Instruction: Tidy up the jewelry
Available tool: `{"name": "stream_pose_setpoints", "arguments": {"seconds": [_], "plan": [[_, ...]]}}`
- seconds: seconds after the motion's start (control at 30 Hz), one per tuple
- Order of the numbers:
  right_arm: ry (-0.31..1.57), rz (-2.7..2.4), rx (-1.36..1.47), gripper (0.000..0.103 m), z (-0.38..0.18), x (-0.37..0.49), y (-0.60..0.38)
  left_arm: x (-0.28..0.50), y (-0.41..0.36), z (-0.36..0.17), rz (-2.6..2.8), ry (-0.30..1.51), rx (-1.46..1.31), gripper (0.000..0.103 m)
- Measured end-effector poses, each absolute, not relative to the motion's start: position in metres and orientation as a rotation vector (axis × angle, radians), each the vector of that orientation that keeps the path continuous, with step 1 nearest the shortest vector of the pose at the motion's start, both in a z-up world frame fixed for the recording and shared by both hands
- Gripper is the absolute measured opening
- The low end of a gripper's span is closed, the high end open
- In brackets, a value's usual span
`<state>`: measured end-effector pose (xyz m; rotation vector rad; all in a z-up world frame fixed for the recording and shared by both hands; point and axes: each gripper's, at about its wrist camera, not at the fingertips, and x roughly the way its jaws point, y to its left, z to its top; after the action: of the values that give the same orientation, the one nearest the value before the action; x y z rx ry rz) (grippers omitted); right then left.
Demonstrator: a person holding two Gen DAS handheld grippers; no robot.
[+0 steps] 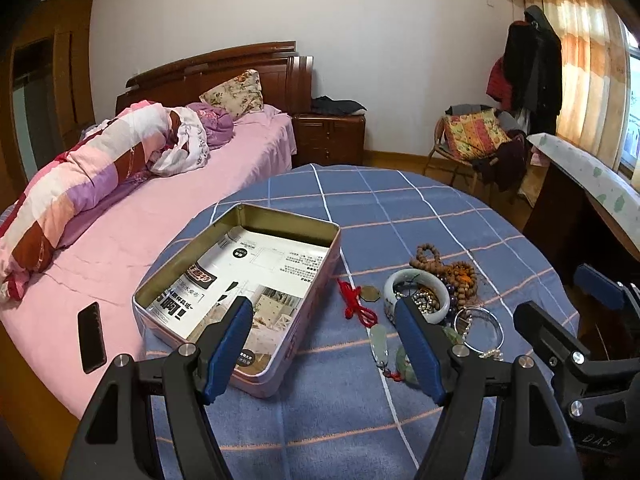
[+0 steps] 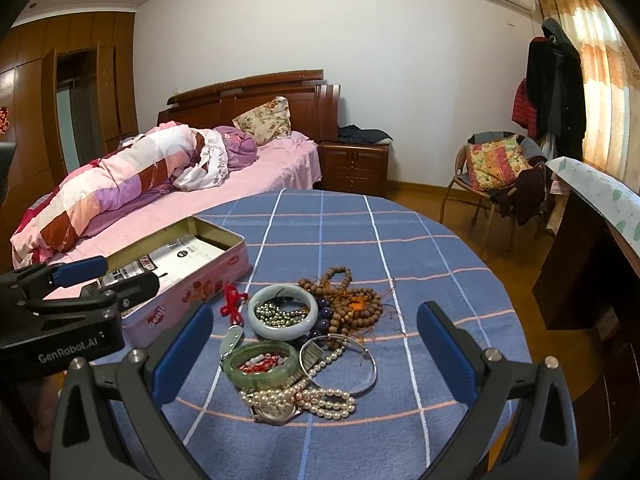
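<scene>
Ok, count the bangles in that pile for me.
3: a white jade bangle at the back, a green jade bangle in front of it, a thin silver bangle to their right. Others may hide underneath.

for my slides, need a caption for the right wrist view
Open right gripper hovers over a jewelry pile beside an open tin box on the checked tablecloth.

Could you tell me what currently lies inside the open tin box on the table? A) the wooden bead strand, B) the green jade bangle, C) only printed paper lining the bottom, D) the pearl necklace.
C: the tin box holds only printed paper, while the jewelry pile sits on the tablecloth beside it.
</scene>
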<state>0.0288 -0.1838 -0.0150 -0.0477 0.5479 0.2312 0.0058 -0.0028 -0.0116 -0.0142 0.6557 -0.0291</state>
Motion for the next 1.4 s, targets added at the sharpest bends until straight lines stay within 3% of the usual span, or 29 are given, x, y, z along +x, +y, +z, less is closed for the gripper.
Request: {"name": "stream_pose_setpoints", "arguments": {"seconds": [1.4], "plan": [[0.576, 0.207, -0.019, 0.103, -0.019, 0.035, -0.195, 0.011, 0.009, -0.013, 0.010, 0.671, -0.031, 0.073]]}}
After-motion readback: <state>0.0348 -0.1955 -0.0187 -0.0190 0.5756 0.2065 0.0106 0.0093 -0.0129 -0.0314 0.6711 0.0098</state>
